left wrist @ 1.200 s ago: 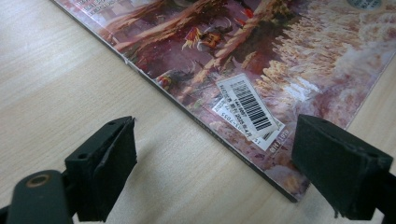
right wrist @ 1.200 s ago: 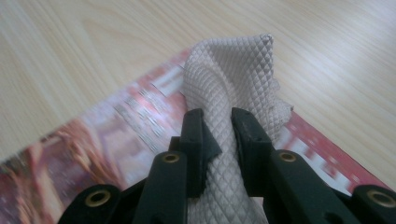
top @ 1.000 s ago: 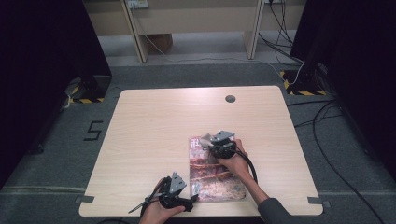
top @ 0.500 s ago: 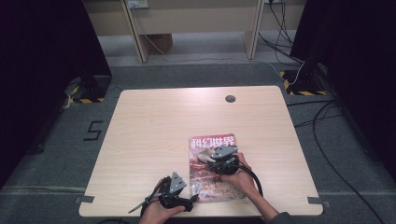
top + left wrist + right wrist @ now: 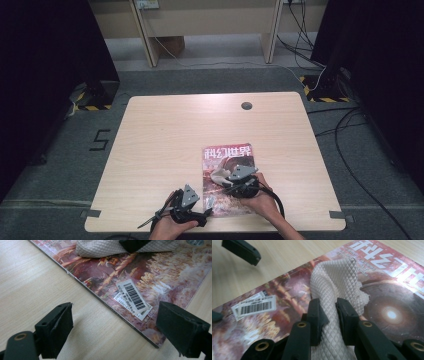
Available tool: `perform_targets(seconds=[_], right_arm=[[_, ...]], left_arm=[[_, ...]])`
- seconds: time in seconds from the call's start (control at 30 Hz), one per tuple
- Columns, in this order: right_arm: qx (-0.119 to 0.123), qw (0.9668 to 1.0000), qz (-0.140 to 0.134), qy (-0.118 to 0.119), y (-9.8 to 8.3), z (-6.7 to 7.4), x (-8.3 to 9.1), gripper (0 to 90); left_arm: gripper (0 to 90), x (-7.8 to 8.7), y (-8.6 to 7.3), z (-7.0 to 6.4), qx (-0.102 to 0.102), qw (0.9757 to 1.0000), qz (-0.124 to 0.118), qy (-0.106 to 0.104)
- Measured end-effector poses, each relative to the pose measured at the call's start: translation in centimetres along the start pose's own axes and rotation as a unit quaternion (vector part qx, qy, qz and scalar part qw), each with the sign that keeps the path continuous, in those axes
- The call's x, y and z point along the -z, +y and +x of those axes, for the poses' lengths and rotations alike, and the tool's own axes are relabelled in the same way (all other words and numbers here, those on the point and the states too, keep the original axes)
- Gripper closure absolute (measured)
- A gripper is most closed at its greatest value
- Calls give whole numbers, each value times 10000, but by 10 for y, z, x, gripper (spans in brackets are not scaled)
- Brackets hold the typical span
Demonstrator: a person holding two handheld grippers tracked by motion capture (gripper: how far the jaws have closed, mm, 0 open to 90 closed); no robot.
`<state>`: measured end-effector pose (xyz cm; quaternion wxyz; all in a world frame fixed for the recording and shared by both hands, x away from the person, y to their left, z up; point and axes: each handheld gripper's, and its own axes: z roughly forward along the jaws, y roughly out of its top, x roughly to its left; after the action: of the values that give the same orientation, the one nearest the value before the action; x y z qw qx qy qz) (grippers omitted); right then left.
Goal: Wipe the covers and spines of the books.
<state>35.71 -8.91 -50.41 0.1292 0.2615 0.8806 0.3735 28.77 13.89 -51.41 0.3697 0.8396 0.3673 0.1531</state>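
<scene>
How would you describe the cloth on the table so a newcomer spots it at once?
Find the wooden table, then the colourful magazine near its front edge. On that cover lies a pale cloth with a quilted diamond texture, pinched in the right claw; it is the one soft, plain item there.

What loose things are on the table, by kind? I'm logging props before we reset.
Magazine: 1
Quilted beige cloth, pinched in the right gripper: 1
Grippers, counting the left gripper: 2
Total: 4
</scene>
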Motion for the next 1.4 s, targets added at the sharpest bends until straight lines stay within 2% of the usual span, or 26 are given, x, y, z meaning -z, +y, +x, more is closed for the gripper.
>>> perform_targets(seconds=[0.27, 0.37, 0.53, 0.97, 1.4], right_arm=[[30, 10000, 14, 79, -6, 9, 8, 739], [103, 9999, 8, 60, -9, 10, 11, 740], [74, 9999, 27, 64, -14, 8, 16, 744], [-181, 9996, 63, -196, -31, -8, 36, 750], [-438, 9978, 91, -486, -44, -25, 50, 756]], left_arm=[[132, 0, 0, 0, 5, 10000, -6, 3], [133, 0, 0, 0, 4, 10000, 1, -9], [133, 0, 0, 0, 1, 10000, 6, -13], [133, 1, 0, 0, -8, 10000, 3, -3], [133, 0, 0, 0, -2, 10000, 3, -9]])
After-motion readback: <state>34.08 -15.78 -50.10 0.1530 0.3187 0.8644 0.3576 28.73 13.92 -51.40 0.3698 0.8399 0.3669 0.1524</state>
